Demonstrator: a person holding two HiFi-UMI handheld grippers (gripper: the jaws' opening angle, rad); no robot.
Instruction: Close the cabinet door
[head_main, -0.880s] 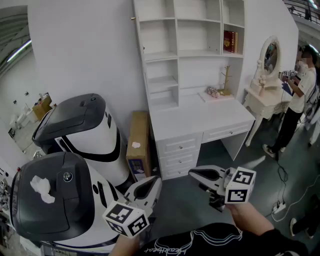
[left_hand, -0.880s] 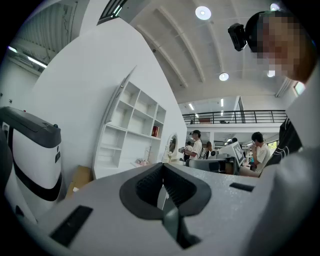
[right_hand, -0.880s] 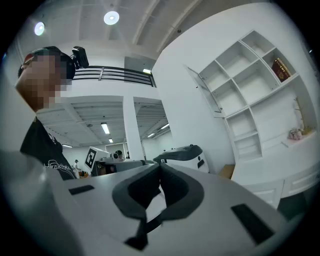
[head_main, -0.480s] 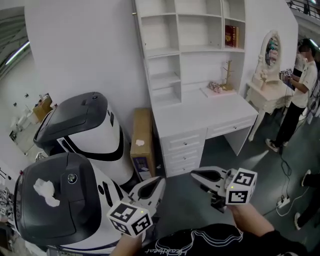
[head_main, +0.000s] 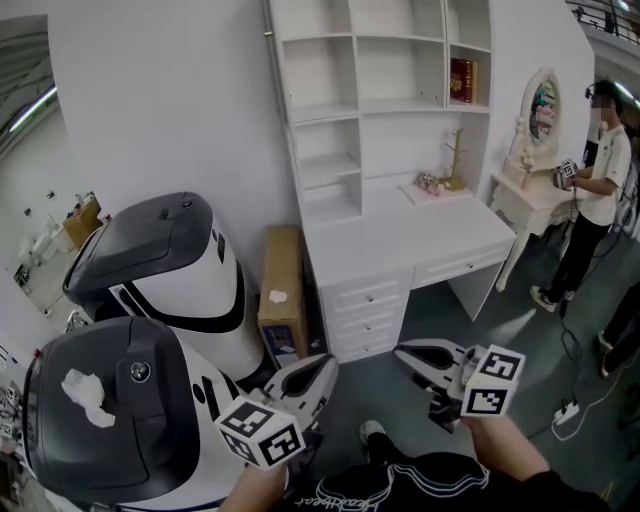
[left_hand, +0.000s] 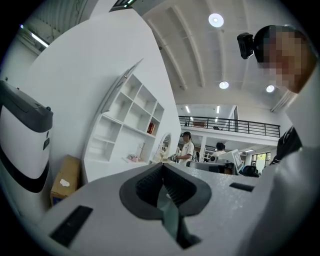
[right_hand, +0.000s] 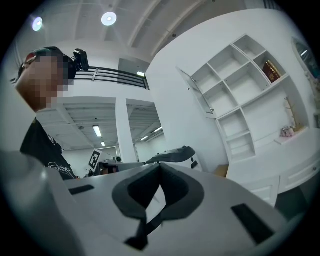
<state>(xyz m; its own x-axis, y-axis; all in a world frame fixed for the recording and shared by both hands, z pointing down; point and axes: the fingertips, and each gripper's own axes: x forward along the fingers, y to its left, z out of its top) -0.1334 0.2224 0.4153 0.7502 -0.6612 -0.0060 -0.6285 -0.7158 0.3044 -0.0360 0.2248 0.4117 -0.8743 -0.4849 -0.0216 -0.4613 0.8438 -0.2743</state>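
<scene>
The white shelf cabinet (head_main: 380, 110) stands over a desk with drawers (head_main: 400, 250) at the far wall. Its thin door (head_main: 282, 110) juts out from the cabinet's left side, seen edge on, with a small knob near the top; it also shows as a thin slanting panel (left_hand: 119, 82) in the left gripper view and as a door (right_hand: 200, 95) in the right gripper view. My left gripper (head_main: 328, 362) and right gripper (head_main: 402, 350) hover low in front of the desk, well short of the cabinet. Both are shut and hold nothing; the left gripper (left_hand: 162, 165) and right gripper (right_hand: 160, 165) each show pads meeting.
Two big white and dark grey machines (head_main: 160, 260) (head_main: 110, 400) crowd the left. A cardboard box (head_main: 280, 280) leans between them and the desk. At right stand a dressing table with mirror (head_main: 535, 110) and a person (head_main: 600, 170). A cable and power strip (head_main: 565, 410) lie on the floor.
Both grippers have drifted slightly to the right and lower in the head view. A shoe now shows between them. The person at right has shifted a little.
</scene>
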